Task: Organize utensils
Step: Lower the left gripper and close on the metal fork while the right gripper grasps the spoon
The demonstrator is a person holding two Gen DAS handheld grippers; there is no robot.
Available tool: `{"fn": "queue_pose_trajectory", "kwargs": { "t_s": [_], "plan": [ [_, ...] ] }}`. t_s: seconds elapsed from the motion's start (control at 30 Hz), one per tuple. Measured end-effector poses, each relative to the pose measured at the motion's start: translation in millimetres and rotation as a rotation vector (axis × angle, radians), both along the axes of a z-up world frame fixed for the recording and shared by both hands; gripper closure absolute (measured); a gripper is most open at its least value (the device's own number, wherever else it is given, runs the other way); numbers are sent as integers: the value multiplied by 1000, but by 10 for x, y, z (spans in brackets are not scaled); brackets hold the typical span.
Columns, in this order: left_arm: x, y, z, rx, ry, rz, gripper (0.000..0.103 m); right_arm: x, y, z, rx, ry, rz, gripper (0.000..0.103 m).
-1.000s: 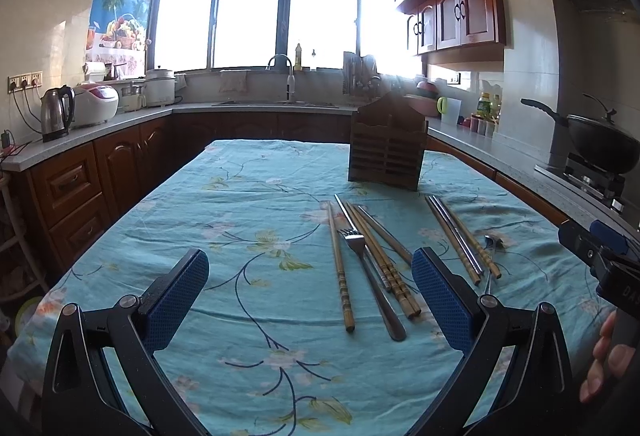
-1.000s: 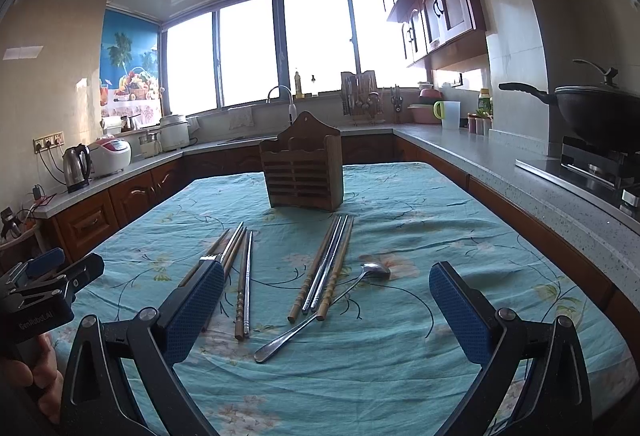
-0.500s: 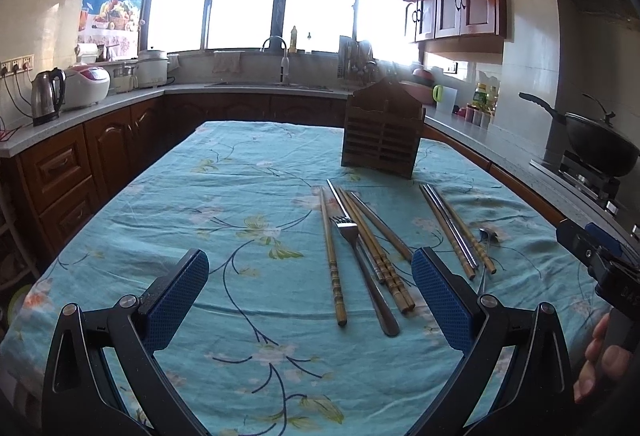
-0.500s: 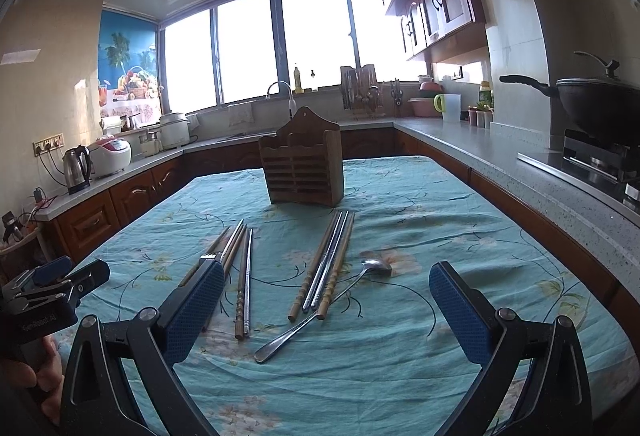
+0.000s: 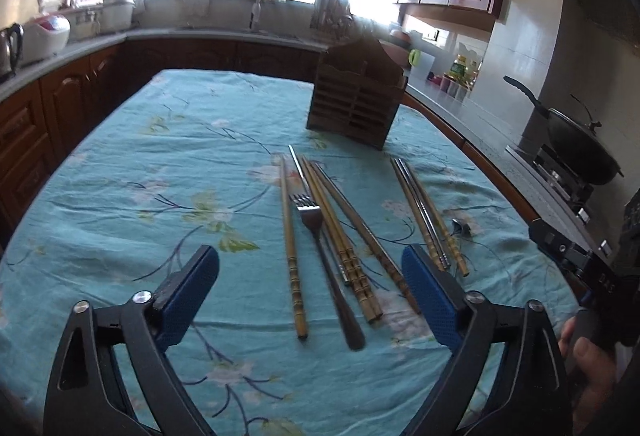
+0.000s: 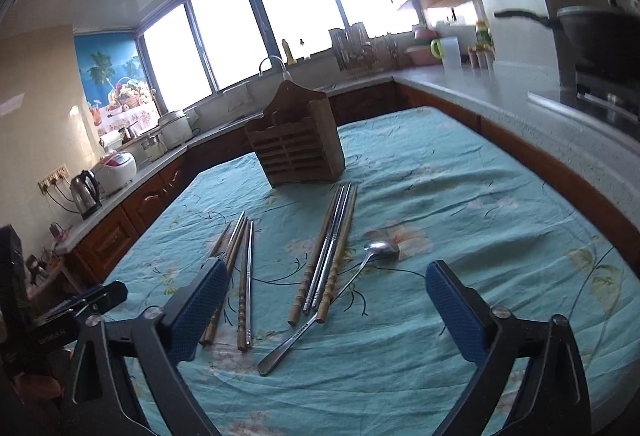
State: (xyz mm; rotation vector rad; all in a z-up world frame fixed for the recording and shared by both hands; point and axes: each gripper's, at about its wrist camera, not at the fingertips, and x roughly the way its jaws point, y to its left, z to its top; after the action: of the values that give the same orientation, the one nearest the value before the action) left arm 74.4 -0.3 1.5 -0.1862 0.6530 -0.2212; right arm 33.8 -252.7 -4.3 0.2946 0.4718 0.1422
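A wooden utensil holder [image 5: 354, 103] [image 6: 298, 143] stands upright on the teal floral tablecloth [image 5: 160, 163] [image 6: 460, 195]. In front of it lie a fork [image 5: 320, 240], several bamboo and metal chopsticks [image 5: 344, 236] [image 6: 332, 248], and a metal spoon [image 6: 340, 288]. My left gripper [image 5: 310, 288] hovers over the near ends of the fork and left chopsticks, jaws closing but still wide, nothing pressed between the pads. My right gripper [image 6: 326, 300] hovers over the spoon handle and right chopsticks, jaws also closing, nothing gripped.
Wooden cabinets and a grey counter ring the table. A wok [image 5: 580, 151] sits on the stove at right. A kettle [image 6: 86, 191] and rice cooker [image 6: 116, 167] stand on the left counter. A sink tap [image 6: 272, 63] is below the bright windows.
Both grippers tilted downward and moved closer to the utensils, which now sit lower and larger in view. The right view has rolled. Both sets of jaws narrowed slightly.
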Motion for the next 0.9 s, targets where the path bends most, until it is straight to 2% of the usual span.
{"fn": "queue_pose_trajectory", "kwargs": {
  "t_s": [0.03,0.1,0.17,0.23,0.3,0.4,0.6,0.9],
  "plan": [
    [62,-8,-10,-11,20,-13,16,48,-30,-9,21,19,5,14],
    [203,-39,-48,-33,68,-42,23,146,-78,-36,57,58,15,26],
    [343,-73,-96,-40,120,-66,39,259,-110,-83,86,104,23,36],
    [449,-111,-137,-37,155,-81,48,352,-130,-124,98,142,26,46],
    [548,-125,-166,-37,186,-93,49,446,-138,-172,115,181,34,53],
    [688,-151,-213,-43,229,-113,52,565,-154,-226,142,228,46,56],
    [915,-215,-350,-49,310,-140,67,751,-186,-326,177,295,60,65],
    [1188,-187,-467,-72,353,-150,68,990,-270,-504,232,385,78,72]
  ]
}}
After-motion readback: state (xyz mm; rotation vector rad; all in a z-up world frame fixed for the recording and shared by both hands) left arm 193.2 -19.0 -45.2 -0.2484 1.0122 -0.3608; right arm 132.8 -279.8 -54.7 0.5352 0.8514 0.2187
